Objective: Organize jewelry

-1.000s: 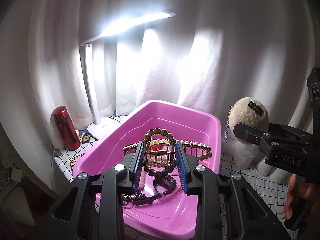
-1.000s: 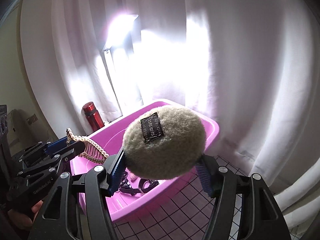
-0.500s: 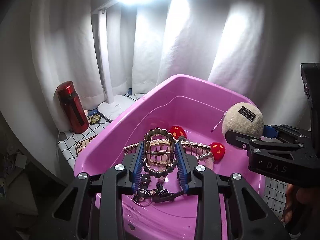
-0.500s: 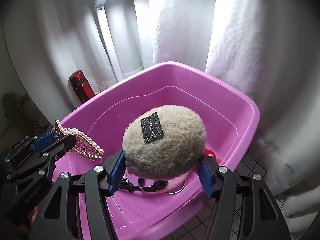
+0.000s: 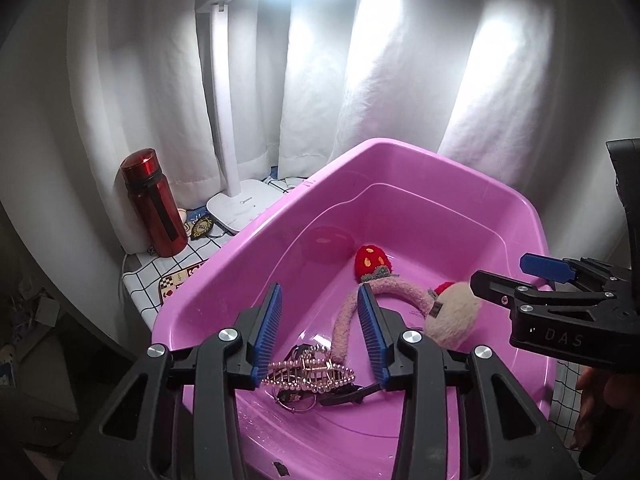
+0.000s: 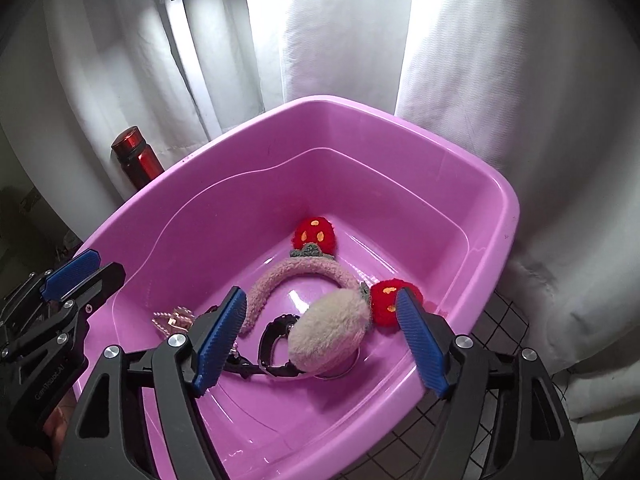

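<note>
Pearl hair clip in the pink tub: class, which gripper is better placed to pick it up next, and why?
Probably the left gripper: open, with the pearl hair clip lying just below its fingers. The right gripper, also open, hovers over the fluffy pompom.

Open-topped pink plastic tub reachable from above, white curtain close behind, red metal bottle and white lamp post flanked its left rim.

You have a red bottle standing on the checked cloth, just beside a white lamp base. White curtains hang behind.
</note>
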A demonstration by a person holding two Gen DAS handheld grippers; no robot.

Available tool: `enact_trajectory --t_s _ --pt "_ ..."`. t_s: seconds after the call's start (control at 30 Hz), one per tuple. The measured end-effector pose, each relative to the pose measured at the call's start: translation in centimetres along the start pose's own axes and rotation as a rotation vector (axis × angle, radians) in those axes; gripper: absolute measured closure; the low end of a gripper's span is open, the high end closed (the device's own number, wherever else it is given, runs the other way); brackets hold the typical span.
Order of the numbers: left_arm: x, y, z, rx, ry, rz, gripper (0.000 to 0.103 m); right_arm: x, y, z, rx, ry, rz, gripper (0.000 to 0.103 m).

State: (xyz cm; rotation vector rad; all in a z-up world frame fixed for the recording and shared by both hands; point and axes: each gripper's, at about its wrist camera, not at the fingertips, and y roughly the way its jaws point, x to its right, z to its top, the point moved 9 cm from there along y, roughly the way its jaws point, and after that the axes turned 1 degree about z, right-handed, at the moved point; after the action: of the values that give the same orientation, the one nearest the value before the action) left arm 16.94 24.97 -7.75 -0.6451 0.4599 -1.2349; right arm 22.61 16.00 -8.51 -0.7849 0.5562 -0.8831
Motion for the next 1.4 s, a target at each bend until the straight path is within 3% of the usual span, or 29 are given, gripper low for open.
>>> enact_trajectory --t_s 0.07,0.17,0.6,1.4 --pt "-0.4 -0.7 0.5 0.029 -0.013 0.023 0.011 0.2 -0.4 0.2 0.015 0.012 -0.002 0.029" --pt "-0.6 -1.5 1.0 0.048 -0.019 0.024 0.007 0.5 -1.2 0.4 0.034 0.022 -0.001 0.029" --pt "-0.5 -2.0 0.5 -0.028 0.001 0.111 0.006 0.4 -4.1 -0.3 0.09 0.014 -0.013 0.029" --pt "-0.1 -3.7 -0.4 -0.047 -0.022 0.1 0.006 -0.4 -6.8 -1.2 0.137 0.008 -0.012 0.029"
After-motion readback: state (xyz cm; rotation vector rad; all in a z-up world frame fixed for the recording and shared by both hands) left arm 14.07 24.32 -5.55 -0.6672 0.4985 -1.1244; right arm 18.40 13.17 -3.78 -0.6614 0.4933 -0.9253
